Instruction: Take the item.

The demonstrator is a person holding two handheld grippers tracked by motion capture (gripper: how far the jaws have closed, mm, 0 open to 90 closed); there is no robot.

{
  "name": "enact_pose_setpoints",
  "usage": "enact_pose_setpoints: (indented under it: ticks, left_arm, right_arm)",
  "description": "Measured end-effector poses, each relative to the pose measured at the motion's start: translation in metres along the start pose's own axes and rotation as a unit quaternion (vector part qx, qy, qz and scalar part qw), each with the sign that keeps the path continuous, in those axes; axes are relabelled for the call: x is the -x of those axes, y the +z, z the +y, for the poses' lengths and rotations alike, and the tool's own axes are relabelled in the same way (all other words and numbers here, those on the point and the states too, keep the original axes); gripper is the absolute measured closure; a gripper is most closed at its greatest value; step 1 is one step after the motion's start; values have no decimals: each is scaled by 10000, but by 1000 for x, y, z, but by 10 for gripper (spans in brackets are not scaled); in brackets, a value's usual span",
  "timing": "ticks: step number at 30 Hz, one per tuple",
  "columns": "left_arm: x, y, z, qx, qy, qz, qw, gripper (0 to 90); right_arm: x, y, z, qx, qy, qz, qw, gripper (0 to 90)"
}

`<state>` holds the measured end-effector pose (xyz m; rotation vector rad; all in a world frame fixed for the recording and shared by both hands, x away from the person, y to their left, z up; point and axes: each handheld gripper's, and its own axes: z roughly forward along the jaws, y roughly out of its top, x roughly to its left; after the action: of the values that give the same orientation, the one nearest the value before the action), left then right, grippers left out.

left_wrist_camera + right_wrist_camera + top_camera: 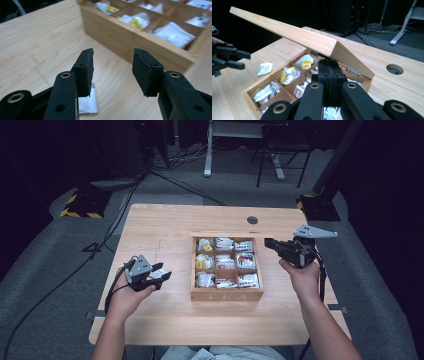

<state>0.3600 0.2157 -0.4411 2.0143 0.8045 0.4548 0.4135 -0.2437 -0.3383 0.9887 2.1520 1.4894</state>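
A wooden tea box (pixel 227 295) stands mid-table, its compartments full of white tea bags (pixel 172 33). The lid (pixel 299 37) is raised. My right gripper (pixel 329 64) is shut, its tips against the underside of the lid's right end; in the high view this right gripper (pixel 268 242) sits at the box's far right corner. My left gripper (pixel 113 65) is open, left of the box wall (pixel 112 37), with nothing between its jaws. One loose tea bag (pixel 87 103) lies flat on the table under its left jaw. From above, the left gripper (pixel 165 271) hovers over that tea bag (pixel 158 274).
The wooden table (pixel 165 227) has a round cable hole (pixel 252 220) behind the box. Beyond the table's far edge are a grey floor with cables, a chair and a desk frame. Bare tabletop lies left of and in front of the box.
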Motion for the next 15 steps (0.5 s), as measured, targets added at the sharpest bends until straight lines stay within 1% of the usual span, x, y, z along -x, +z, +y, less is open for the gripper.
enact_pose_setpoints:
  ticks: [2, 6, 9, 11, 12, 15]
  left_arm:
    - [9, 3, -5, -147, 110, -157, 9997, 520]
    - [21, 6, -18, -361, 78, -306, 9988, 507]
    - [24, 7, -25, -403, 28, -417, 9983, 506]
    - [24, 9, -28, -462, 49, -451, 9979, 507]
    - [25, 10, -29, -481, 10, -473, 9977, 507]
    - [24, 13, -31, -578, -11, -511, 9970, 496]
  right_arm:
    - [0, -1, 0, -18, 0, 2, 10000, 897]
    - [1, -2, -1, -21, -14, 2, 10000, 897]
    - [1, -2, 0, -26, -20, -11, 10000, 897]
    - [1, -2, -1, -32, -22, -5, 10000, 897]
    - [1, -2, -1, -35, -23, -5, 10000, 897]
    - [0, -3, -1, -61, -12, 5, 10000, 897]
